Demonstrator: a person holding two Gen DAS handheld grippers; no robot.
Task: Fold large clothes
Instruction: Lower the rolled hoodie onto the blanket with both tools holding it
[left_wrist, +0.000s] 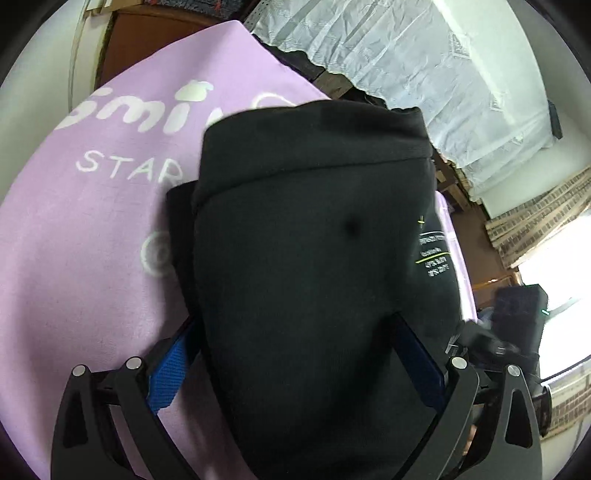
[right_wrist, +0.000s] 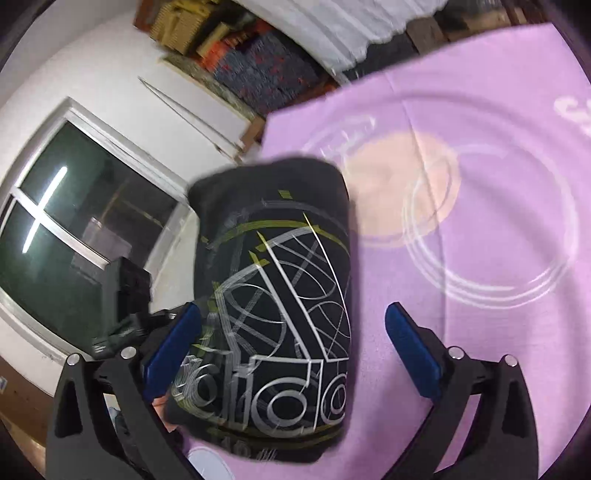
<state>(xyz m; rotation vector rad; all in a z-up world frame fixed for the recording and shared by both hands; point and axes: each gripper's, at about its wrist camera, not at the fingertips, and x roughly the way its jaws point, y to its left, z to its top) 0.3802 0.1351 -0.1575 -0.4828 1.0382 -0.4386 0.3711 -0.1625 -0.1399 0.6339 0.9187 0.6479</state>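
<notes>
Evidently finished, the folded black garment (right_wrist: 273, 295) lies on the lilac cloth (right_wrist: 480, 332), toward its nine-o'clock edge, so both the left hand-held gripper (left_wrist: 295, 365) and right hand-held gripper (right_wrist: 291, 343) stand released, straddling without pinching it.

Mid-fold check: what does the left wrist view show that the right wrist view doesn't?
Left wrist only: the folded black garment's plain side with a small text label, and white lettering on the lilac cloth. Right wrist only: the garment's silver and yellow-green geometric print and a dark window. Both: the garment on the lilac cloth, between open tool fingers.
</notes>
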